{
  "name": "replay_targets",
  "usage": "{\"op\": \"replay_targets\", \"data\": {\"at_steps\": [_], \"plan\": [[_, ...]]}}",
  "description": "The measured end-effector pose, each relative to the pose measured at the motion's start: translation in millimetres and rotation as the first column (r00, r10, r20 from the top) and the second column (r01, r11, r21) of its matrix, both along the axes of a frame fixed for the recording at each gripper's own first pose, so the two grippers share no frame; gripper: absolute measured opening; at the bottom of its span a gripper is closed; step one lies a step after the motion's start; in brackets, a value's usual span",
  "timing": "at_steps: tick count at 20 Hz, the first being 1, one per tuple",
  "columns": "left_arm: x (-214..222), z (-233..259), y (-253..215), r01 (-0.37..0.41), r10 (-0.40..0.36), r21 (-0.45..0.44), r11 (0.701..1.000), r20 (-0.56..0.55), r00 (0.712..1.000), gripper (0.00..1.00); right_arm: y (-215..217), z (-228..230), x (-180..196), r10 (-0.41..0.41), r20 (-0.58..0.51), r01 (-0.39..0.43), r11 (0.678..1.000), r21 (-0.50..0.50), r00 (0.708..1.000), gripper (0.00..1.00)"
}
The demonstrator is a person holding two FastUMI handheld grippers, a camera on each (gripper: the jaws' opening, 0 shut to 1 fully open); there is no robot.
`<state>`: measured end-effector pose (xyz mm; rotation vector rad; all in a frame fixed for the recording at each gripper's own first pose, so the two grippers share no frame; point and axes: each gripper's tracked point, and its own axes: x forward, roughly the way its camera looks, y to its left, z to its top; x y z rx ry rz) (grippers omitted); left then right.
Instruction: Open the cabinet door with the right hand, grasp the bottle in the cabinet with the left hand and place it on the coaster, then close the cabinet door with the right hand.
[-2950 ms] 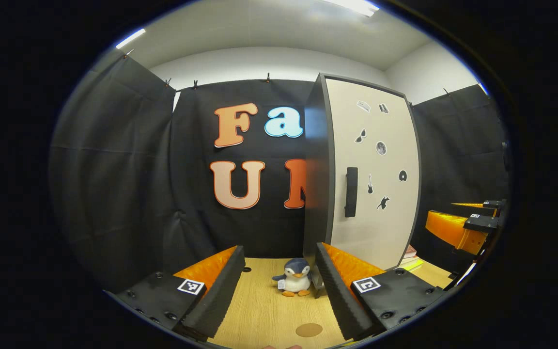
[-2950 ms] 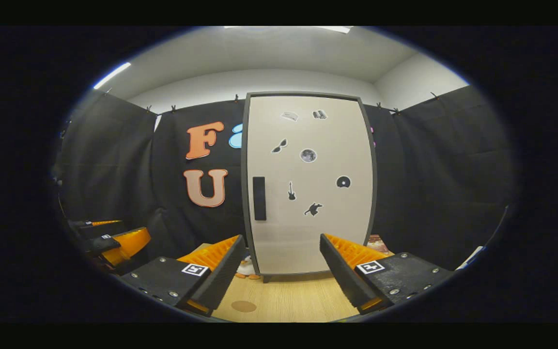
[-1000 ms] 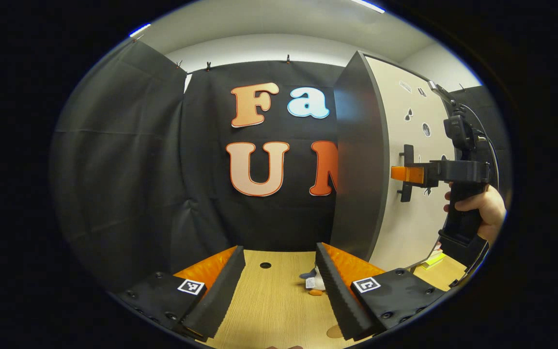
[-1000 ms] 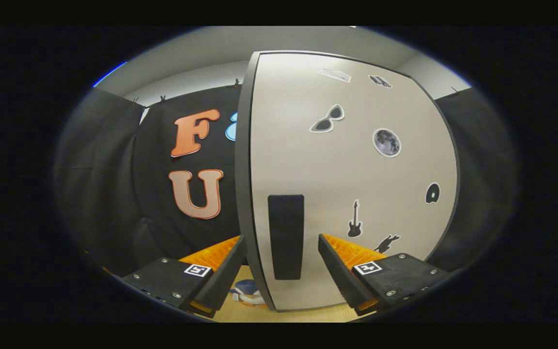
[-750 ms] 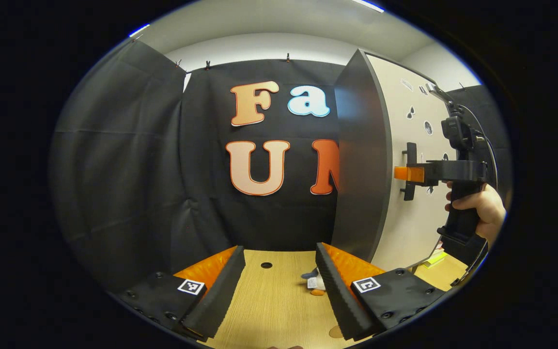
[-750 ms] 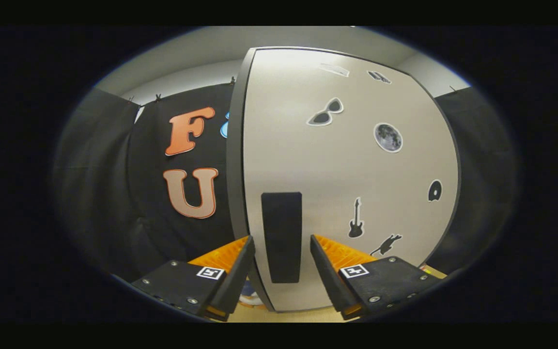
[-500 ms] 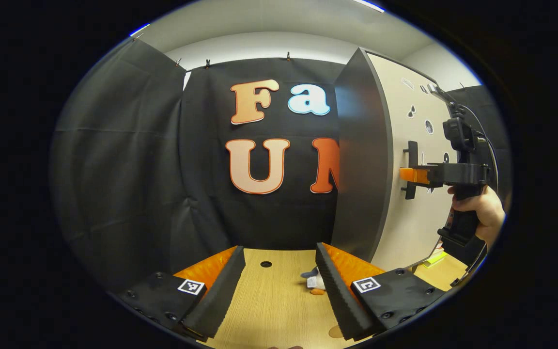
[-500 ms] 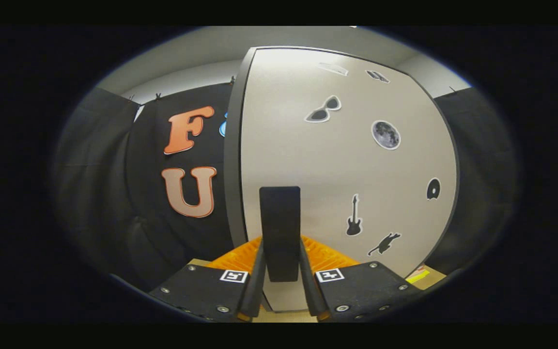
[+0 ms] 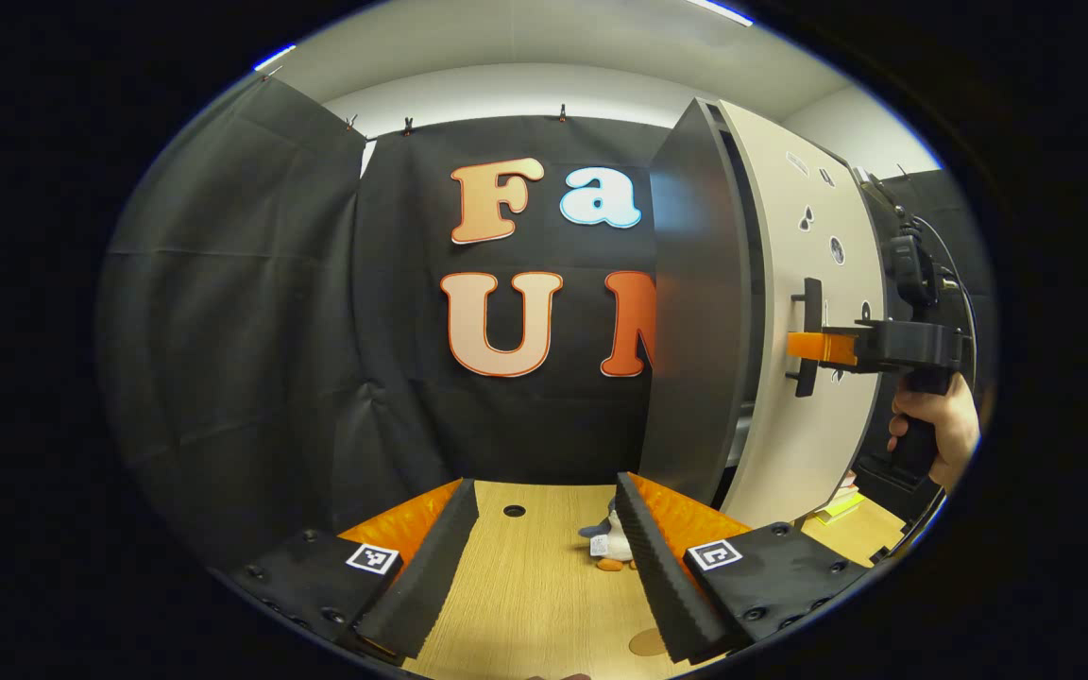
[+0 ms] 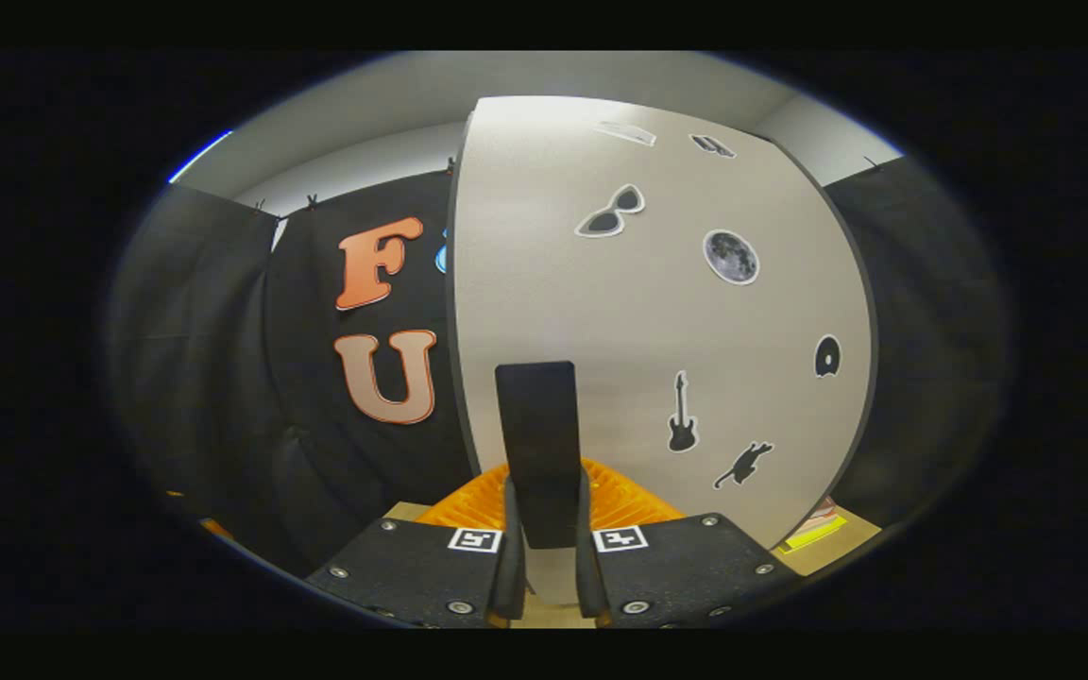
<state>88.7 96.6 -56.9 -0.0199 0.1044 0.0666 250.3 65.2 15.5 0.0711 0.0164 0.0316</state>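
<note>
My right gripper [image 10: 544, 529] is clamped on the upright black bar handle [image 10: 536, 449] of the beige cabinet door [image 10: 638, 312], slightly ajar with hinges opposite, while my left gripper [image 9: 544, 557] waits wide over the wooden worktop [image 9: 525, 595], bottle unseen.

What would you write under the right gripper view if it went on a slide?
Right gripper, jaws shut on the black handle of the cabinet door, with the door just ajar.

One cabinet [image 9: 695, 312], one door handle [image 10: 537, 444], one coaster [image 9: 646, 642], one plush penguin [image 9: 605, 548], two grippers [image 9: 539, 567] [image 10: 549, 557].
</note>
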Motion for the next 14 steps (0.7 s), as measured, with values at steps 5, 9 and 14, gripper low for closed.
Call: {"op": "replay_targets", "data": {"at_steps": [5,9,14], "plan": [[-23,0,-25,0.005,-0.005,0.002,1.0,-0.007,1.0,0.95,-8,-1,-20,0.002,0.008,-0.003,1.0,0.028,1.0,0.2],[-42,3,-44,0.011,-0.011,0.012,1.0,-0.008,1.0,0.95,-15,-1,-26,-0.002,0.003,0.001,0.999,0.039,1.0,0.15],[-67,8,-59,0.006,-0.006,0.014,1.0,-0.004,1.0,0.94,-23,-1,-34,-0.004,0.003,0.004,0.999,0.05,1.0,0.17]]}}
